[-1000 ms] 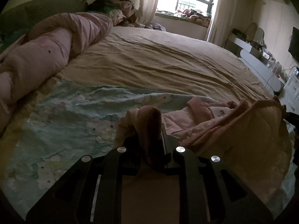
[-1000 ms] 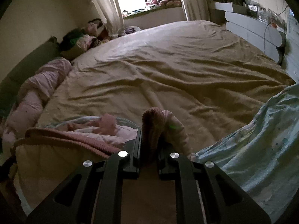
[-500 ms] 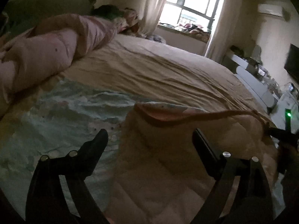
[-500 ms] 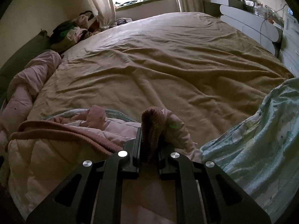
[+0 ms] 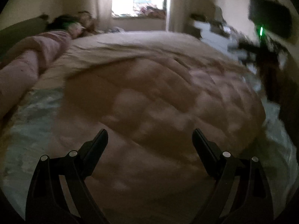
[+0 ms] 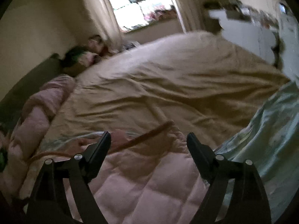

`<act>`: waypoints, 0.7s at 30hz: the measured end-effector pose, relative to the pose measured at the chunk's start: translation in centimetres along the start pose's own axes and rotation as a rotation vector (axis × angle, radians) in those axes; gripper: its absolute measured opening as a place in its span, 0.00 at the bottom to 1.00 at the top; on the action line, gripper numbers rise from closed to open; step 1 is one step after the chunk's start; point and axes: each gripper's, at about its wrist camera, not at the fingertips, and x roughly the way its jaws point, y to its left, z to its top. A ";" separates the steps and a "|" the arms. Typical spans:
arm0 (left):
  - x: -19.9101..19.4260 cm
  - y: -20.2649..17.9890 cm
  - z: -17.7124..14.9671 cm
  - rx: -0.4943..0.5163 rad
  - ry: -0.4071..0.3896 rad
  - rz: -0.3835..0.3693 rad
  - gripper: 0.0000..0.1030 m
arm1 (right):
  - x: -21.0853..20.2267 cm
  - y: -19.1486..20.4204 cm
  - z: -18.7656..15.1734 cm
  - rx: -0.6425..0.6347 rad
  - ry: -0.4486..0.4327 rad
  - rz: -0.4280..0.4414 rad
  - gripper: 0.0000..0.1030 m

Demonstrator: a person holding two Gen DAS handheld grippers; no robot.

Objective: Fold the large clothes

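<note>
A pale pink quilted garment point(image 5: 158, 102) lies spread on the bed and fills the middle of the blurred left wrist view. My left gripper point(image 5: 149, 130) hovers above it, open, with nothing between its fingers. In the right wrist view the same garment point(image 6: 140, 186) lies under my right gripper point(image 6: 148, 134), whose jaws are opening; its pads are clear of the cloth. The garment's darker pink ribbed edge point(image 6: 130, 142) runs across just beyond the fingertips. A dark shape with a green light point(image 5: 261, 31) stands at the garment's right side.
A tan bedsheet point(image 6: 177, 85) covers the bed beyond the garment. A teal patterned blanket point(image 6: 271, 130) lies to the right and a rolled pink duvet point(image 5: 28, 65) along the left. White cabinets point(image 6: 243, 31) stand by the window wall.
Both grippers were shut on the garment's ribbed edge; the left let go first, then the right. The garment now lies flat, and the left gripper has swung across over it.
</note>
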 end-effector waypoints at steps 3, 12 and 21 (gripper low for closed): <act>2.6 -0.8 -0.9 0.008 0.054 0.029 0.82 | -3.1 2.6 -2.7 -0.140 -0.008 0.033 0.80; 7.1 1.4 0.5 -0.076 0.066 0.062 0.89 | 0.6 6.0 -12.6 -0.309 0.247 0.003 0.78; 10.5 2.9 2.5 -0.116 0.092 0.089 0.89 | 7.8 5.6 -10.4 -0.242 0.333 -0.038 0.86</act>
